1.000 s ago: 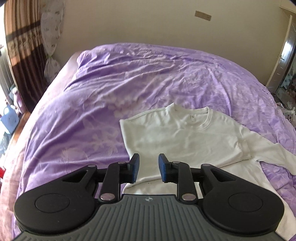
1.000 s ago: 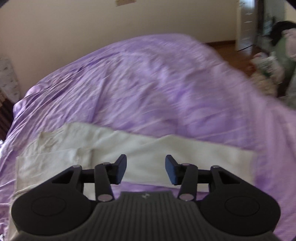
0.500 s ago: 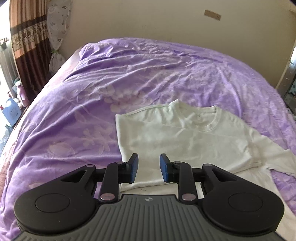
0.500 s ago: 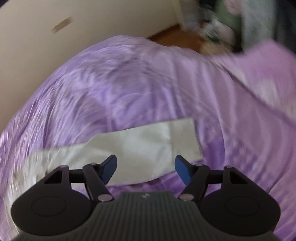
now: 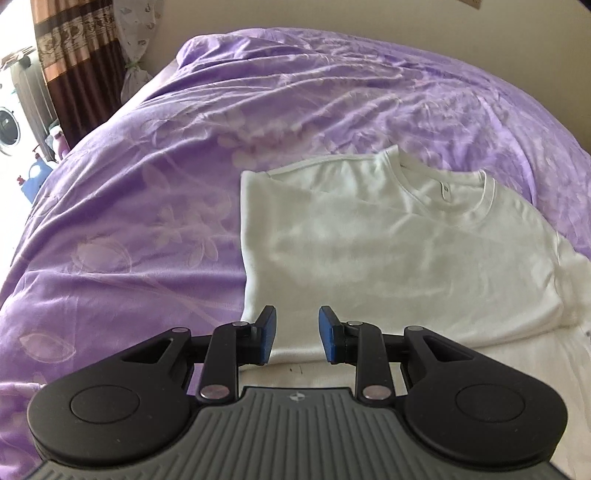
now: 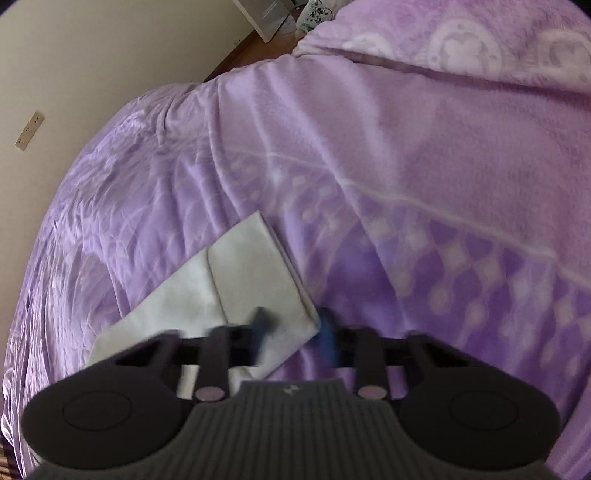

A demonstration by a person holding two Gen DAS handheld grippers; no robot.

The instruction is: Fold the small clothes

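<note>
A white long-sleeved shirt [image 5: 369,251] lies flat on the purple bedspread [image 5: 147,221], collar [image 5: 443,199] toward the far side. My left gripper [image 5: 297,334] hovers open over the shirt's near left edge, nothing between its blue pads. In the right wrist view the shirt's sleeve [image 6: 184,299] runs across the bedspread [image 6: 406,184] and ends in a cuff [image 6: 255,273]. My right gripper [image 6: 295,328] is blurred and its jaws are closing, with the cuff's near corner between the fingers; a gap still shows between the pads.
A brown curtain [image 5: 74,55], a washing machine [image 5: 7,122] and bottles [image 5: 37,173] stand beyond the bed's left side. A cream wall [image 6: 92,55] with a socket plate [image 6: 29,131] is behind the bed. Floor clutter [image 6: 314,14] lies past the far corner.
My left gripper has sunk closer to the shirt's near edge. My right gripper has rolled and travelled along the sleeve to its cuff, its jaws widening and then narrowing.
</note>
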